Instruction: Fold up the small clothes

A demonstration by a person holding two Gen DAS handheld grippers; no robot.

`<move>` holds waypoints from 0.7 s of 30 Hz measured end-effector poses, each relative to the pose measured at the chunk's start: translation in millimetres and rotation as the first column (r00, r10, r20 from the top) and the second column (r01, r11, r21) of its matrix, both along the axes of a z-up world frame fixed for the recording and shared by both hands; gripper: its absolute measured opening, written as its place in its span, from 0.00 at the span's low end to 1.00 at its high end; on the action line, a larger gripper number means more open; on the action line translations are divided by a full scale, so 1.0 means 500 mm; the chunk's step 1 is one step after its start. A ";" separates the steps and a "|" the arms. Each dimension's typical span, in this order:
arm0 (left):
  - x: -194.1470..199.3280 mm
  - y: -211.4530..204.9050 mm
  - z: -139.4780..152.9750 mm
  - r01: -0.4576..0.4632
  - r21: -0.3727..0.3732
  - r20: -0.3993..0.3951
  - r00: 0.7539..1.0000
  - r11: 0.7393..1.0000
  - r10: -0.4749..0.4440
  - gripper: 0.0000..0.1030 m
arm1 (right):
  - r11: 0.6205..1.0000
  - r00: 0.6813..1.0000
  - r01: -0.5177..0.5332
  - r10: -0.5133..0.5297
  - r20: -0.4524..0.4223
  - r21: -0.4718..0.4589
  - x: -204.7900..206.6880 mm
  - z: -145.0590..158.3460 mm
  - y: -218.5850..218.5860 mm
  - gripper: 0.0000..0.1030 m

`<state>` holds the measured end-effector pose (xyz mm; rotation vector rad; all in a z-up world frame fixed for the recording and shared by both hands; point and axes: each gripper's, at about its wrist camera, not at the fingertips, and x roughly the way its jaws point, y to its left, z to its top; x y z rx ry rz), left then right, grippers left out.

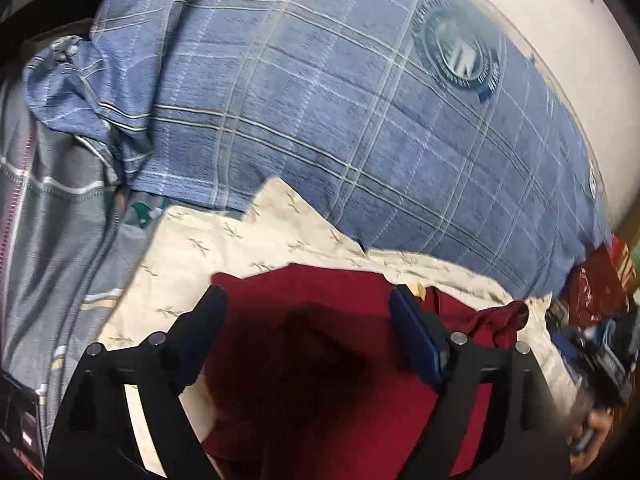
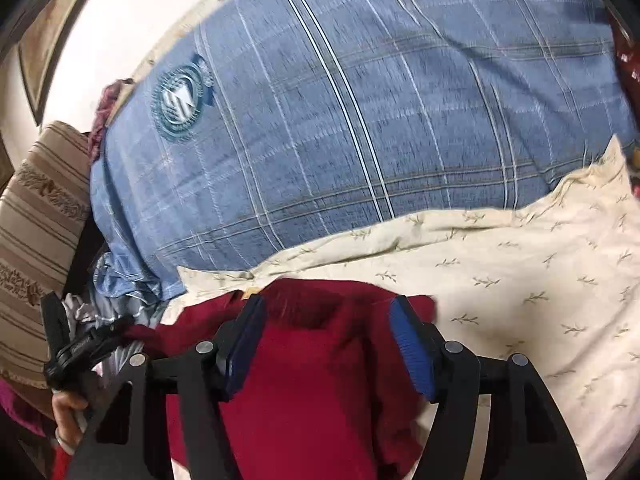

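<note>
A dark red garment (image 1: 320,344) lies on a cream sheet with small leaf prints (image 1: 208,248). My left gripper (image 1: 308,300) is open, its blue-padded jaws spread over the garment's far edge, holding nothing. In the right wrist view the same red garment (image 2: 316,368) lies on the cream sheet (image 2: 520,280). My right gripper (image 2: 328,312) is open over the garment's top edge, jaws apart and empty. The left gripper and the hand holding it show at the left edge of the right wrist view (image 2: 76,352).
A large blue plaid cover with a round emblem (image 1: 360,120) fills the bed beyond the sheet. Grey striped bedding (image 1: 52,220) lies at left. A striped brown cushion (image 2: 36,220) sits at far left. Red and dark clutter (image 1: 596,292) lies at right. A white wall (image 1: 560,20) stands behind.
</note>
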<state>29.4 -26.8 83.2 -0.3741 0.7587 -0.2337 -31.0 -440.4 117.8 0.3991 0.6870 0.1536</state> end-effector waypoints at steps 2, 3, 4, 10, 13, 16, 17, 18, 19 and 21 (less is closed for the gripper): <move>0.003 0.006 -0.003 0.002 -0.014 -0.014 1.000 1.000 -0.002 0.81 | 0.997 0.997 -0.073 0.072 -0.022 -0.032 -0.007 -0.007 0.034 0.62; 0.002 0.006 -0.006 -0.004 -0.009 -0.016 1.000 1.000 0.004 0.81 | 0.993 0.994 -0.104 0.102 -0.041 -0.057 -0.003 -0.014 0.053 0.59; 0.003 0.004 -0.008 -0.005 -0.001 -0.017 1.000 1.000 0.005 0.81 | 0.987 0.989 -0.138 0.133 -0.064 -0.083 0.004 -0.025 0.074 0.54; 0.008 -0.007 -0.026 0.003 0.051 -0.035 0.999 0.999 -0.001 0.81 | 0.963 0.963 -0.193 0.150 -0.223 -0.186 0.115 -0.110 0.134 0.41; 0.013 0.004 -0.031 -0.018 0.061 -0.036 0.999 0.998 0.021 0.81 | 0.953 0.978 -0.004 -0.058 -0.198 -0.302 0.161 -0.118 0.080 0.40; 0.016 0.021 -0.030 -0.047 0.058 -0.041 0.998 0.997 0.050 0.81 | 0.931 0.961 0.139 -0.210 -0.183 -0.336 0.169 -0.109 0.028 0.45; 0.016 0.026 -0.029 -0.056 0.059 -0.043 0.997 0.997 0.059 0.81 | 0.930 0.958 0.166 -0.231 -0.172 -0.328 0.160 -0.098 0.016 0.45; 0.015 0.032 -0.028 -0.068 0.062 -0.045 0.997 0.996 0.070 0.81 | 0.933 0.960 0.174 -0.232 -0.158 -0.313 0.149 -0.088 0.013 0.45; 0.013 0.036 -0.027 -0.077 0.067 -0.045 0.996 0.995 0.080 0.81 | 0.937 0.964 0.172 -0.224 -0.145 -0.305 0.137 -0.078 0.017 0.45; 0.010 0.048 -0.025 -0.108 0.081 -0.043 0.993 0.991 0.112 0.81 | 0.951 0.984 0.104 -0.141 -0.108 -0.291 0.111 -0.053 0.054 0.46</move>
